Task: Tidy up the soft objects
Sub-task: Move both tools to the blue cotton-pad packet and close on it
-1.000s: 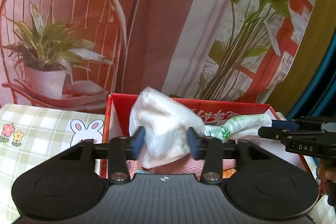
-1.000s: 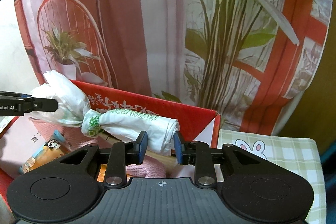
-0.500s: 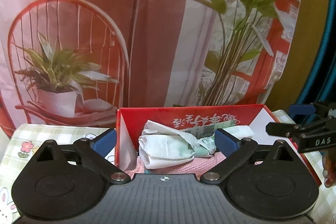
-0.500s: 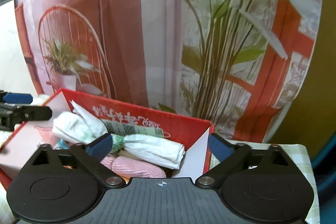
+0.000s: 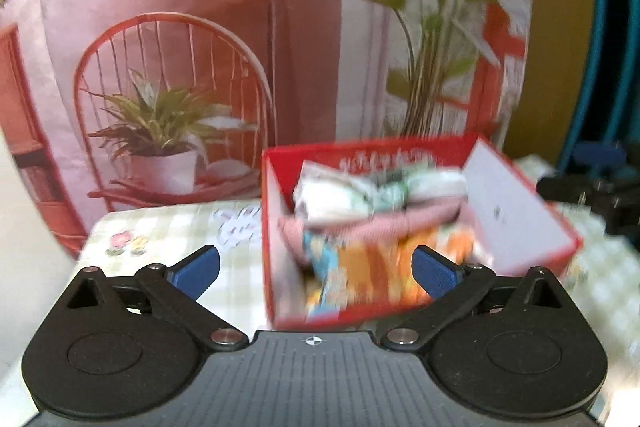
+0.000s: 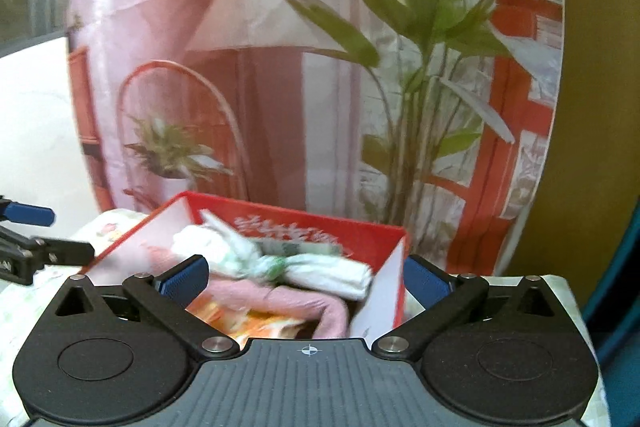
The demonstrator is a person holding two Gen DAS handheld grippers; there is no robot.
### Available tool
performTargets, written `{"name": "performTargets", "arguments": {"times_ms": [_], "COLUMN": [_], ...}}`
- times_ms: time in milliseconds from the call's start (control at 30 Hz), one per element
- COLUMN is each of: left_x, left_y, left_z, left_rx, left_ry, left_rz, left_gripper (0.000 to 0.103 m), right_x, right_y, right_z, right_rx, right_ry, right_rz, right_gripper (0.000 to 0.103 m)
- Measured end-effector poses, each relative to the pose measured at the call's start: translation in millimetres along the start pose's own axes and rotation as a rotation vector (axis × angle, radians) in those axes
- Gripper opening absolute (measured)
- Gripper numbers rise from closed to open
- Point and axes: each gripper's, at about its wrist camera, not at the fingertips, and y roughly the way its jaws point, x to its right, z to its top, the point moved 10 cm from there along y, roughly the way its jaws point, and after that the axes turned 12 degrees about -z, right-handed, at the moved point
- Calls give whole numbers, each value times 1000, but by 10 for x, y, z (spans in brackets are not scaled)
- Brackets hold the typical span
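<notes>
One checked tablecloth (image 5: 168, 227) under red box (image 5: 520, 251), printed backdrop (image 5: 160, 7) behind.

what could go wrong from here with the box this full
1. The white knotted bag sits on top of the pile in the red box, about level with the rim, so it may slide or spring out.
2. The pink cloth lies bunched beneath it, an uneven base.
3. Both views are blurred; the left gripper and right gripper, jaws wide open, hover close enough to clip the box.
</notes>
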Motion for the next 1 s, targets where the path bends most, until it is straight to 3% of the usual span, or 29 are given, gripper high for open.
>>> {"name": "performTargets", "arguments": {"times_ms": [133,400,533,667,833,1000], "left_x": [131,341,468,528,610,754], "left_y": [-171,-274,-288,-272,-281,-234], "left_z": [-270,-938,-1213,-1351,-1422,-1593], "left_rx": [-26,-132,-171,-199,-198,-247], "left_ry": [68,-62,-104,-156,-182,-226], "left_rz": [38,-59,-115,-167,-195,-274], "left_gripper": [103,103,102,93,89,66], "right_x": [-82,-202,-196,-195,-206,-281], "right_y": [-237,-529,-603,-670,-684,-750], "right_z": [-198,-879,-1240,-1519,-1835,-2057], "right_rx": [-4,-100,-173,-248,-330,-357], "right_ry": [2,-8,-54,-55,-48,-127], "right_rz": [17,81,52,72,64,62], "right_gripper": [103,103,103,103,103,103]}}
